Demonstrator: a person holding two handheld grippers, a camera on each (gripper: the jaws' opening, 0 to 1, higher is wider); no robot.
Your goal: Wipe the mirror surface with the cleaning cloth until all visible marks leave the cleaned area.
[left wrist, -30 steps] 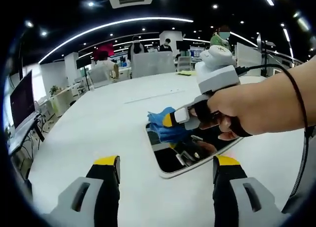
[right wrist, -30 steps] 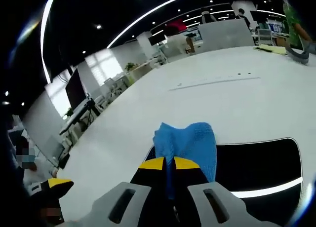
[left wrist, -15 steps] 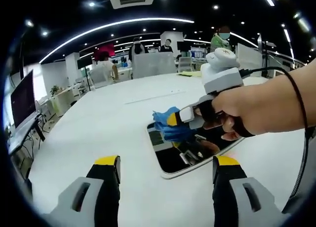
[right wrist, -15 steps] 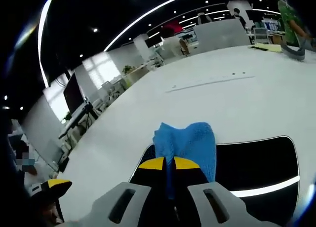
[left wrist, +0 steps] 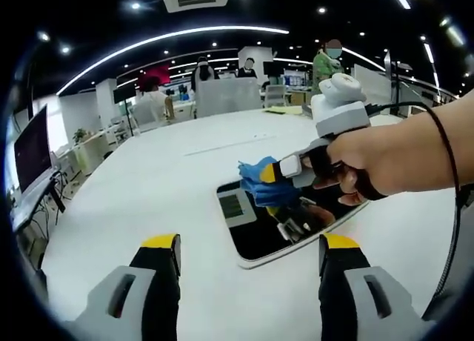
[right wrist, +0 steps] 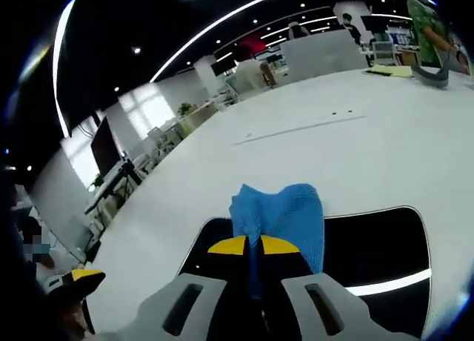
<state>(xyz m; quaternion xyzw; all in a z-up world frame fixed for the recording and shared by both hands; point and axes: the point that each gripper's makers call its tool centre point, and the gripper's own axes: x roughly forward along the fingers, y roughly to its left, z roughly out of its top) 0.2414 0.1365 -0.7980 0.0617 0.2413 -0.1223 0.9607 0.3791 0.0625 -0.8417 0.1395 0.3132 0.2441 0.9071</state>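
While the right gripper [left wrist: 271, 172], jaws clenched on the blue cleaning cloth [left wrist: 261, 184], reaches in from 3 o'clock in a person's hand [left wrist: 348, 174], the cloth presses the mirror [left wrist: 263, 233] on the white table [left wrist: 148, 193]. Left gripper [left wrist: 250, 245] hovers released at 6 o'clock.

Bright blue waffle-textured cleaning cloth [right wrist: 285, 219] pops against the dark, glossy rounded-rectangle mirror [left wrist: 255, 237] with its pale rim, all on a plain white counter [left wrist: 148, 200], while the grey left tongs [left wrist: 248, 256] and right tongs [right wrist: 253, 245] flash yellow tips over black pads.
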